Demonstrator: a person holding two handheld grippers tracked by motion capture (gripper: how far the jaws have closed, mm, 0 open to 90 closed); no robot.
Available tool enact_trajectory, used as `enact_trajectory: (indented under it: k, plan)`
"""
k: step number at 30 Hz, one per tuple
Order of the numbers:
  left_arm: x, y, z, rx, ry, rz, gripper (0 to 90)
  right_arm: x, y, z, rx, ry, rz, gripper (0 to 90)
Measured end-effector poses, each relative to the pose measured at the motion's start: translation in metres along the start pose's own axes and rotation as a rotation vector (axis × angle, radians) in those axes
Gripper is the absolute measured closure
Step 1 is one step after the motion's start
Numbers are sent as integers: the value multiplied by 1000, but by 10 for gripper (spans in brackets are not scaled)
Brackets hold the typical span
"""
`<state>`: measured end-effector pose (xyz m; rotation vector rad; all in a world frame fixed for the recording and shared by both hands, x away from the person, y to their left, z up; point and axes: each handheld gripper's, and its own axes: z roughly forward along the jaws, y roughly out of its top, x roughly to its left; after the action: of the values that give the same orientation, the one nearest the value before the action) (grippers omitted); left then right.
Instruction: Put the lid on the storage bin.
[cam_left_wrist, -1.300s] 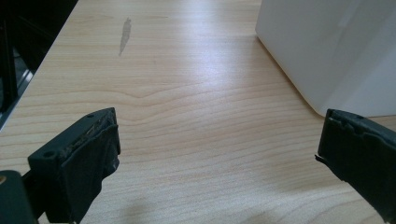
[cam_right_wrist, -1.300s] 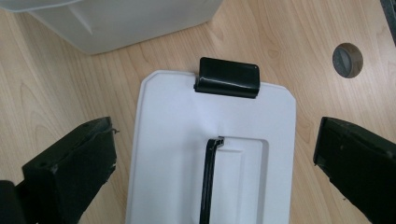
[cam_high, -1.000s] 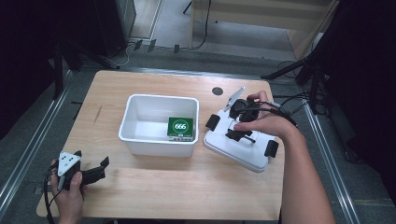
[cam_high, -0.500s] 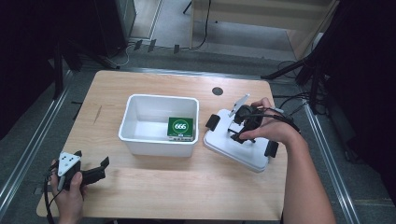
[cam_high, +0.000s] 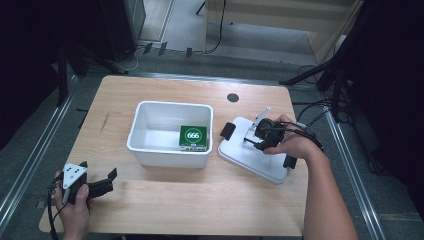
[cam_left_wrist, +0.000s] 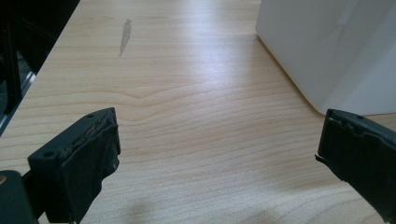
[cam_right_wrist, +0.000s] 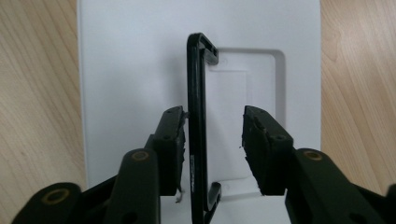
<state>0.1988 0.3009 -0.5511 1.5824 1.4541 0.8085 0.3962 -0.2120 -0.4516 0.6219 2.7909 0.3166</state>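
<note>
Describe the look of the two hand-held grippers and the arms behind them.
Both grippers are black, each with two blocky jaws faced with worn black padding and pinned by round rivets. The left gripper carries a grey three-cornered plate with dark dots; a black cable trails from it. The right gripper has a similar plate and black cables over the wrist. Both forearms are bare, without sleeves.

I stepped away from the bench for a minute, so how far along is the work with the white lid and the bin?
Done: the green box already lies inside the white bin. In hand: the right gripper is down over the white lid, its jaws just closing around the raised black handle; one pad touches it, the other is still apart. Left: gripping, lifting the lid, probably onto the open bin. The left gripper waits open.
</note>
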Motion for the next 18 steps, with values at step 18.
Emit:
enact_trajectory:
  k: [18]
  plan:
    - [0, 0, 0, 3, 9, -1, 0, -12, -7, 0, -30, 50, 28, 844]
